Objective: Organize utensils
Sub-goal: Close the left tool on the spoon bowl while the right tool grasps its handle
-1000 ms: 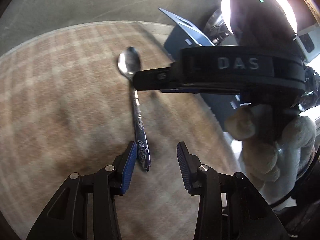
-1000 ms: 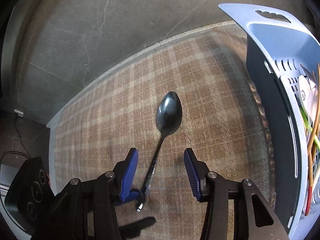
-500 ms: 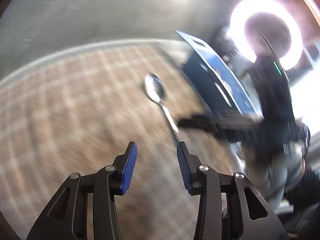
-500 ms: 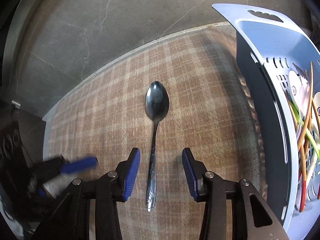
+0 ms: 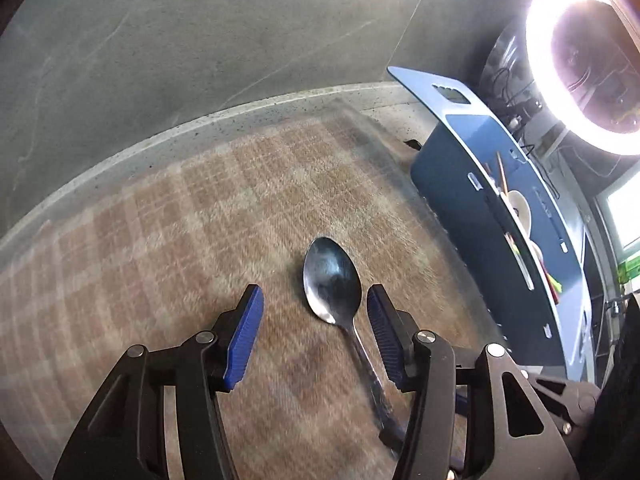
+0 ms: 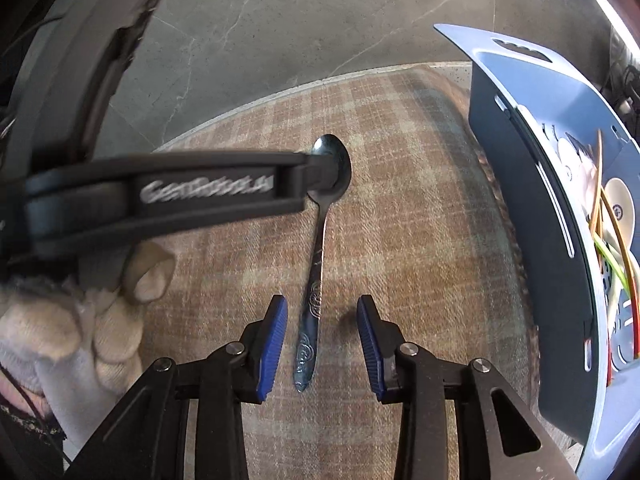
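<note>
Closing right tool [image 6: 322, 344] round unlifted spoon [image 6: 316, 280], left tool [image 5: 314, 336] opening empty over bowl end, basket [image 6: 560, 280] part-filled.

I read this setting as a home-style dining or kitchen corner staged for recording. The tabletop [image 6: 224, 120] has a pale speckled stone edge and carries a beige-and-brown plaid woven cloth [image 5: 200, 220], typical household table linen. At the right edge of the cloth stands a blue plastic slotted cutlery basket [image 6: 516, 128] holding white ceramic spoons [image 6: 620, 208] and orange and green chopsticks [image 6: 600, 184]. Behind the tabletop I see a grey marble-veined tiled wall [image 5: 200, 40]. A lit ring lamp [image 5: 560, 112] with trailing cables sits beyond the basket, indicating filming equipment. A bright window [image 5: 624, 216] shows at far right.
</note>
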The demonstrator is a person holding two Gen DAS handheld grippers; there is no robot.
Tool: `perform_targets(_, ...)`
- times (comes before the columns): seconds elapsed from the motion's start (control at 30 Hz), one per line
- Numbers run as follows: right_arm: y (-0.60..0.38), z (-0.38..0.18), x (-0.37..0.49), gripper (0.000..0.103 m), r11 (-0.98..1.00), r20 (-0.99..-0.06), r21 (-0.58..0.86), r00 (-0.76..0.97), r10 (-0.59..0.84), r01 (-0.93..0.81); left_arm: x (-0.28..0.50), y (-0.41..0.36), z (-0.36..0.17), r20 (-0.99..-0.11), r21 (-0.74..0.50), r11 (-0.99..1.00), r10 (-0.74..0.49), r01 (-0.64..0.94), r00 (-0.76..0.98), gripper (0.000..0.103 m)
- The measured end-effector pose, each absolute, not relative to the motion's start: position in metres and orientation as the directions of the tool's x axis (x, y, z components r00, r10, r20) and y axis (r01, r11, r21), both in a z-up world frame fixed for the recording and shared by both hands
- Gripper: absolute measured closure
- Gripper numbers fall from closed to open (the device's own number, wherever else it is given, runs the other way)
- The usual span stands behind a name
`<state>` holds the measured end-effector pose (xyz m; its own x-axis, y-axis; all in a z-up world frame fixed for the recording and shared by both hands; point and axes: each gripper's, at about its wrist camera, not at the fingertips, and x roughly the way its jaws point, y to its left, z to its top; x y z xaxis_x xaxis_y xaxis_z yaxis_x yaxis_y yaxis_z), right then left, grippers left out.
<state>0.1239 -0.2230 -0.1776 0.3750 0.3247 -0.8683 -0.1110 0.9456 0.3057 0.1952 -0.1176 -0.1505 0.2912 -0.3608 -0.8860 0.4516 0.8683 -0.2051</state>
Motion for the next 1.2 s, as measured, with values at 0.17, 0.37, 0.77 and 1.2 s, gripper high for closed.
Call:
perform_targets(0.17, -0.222, -0.18, 0.113, 0.076, 0.955, -0.867, 0.28, 0.401, 0.297, -0.101, 0.204, -0.131, -0.162, -0.892, -0.174, 0.884, -0.329, 0.434, 0.311, 0.05)
perform_targets(0.37, -0.22, -0.181, 0.101, 0.083, 0.963, -0.87, 0.241, 0.414, 0.268, -0.118, 0.205, -0.147, -0.166, -0.892, -0.101, 0.879, -0.288, 0.466, 0.35, 0.05)
perform_targets(0.77, -0.224, -0.182, 0.113, 0.102, 0.963, -0.875, 0.246, 0.404, 0.268, -0.107, 0.198, -0.139, -0.161, -0.876, -0.092, 0.877, -0.297, 0.472, 0.381, 0.078)
perform_targets(1.2, -0.235, -0.18, 0.139, 0.088, 0.919, -0.848, 0.376, 0.354, 0.394, -0.122, 0.198, -0.12, -0.157, -0.87, -0.149, 0.874, -0.338, 0.463, 0.359, 0.087)
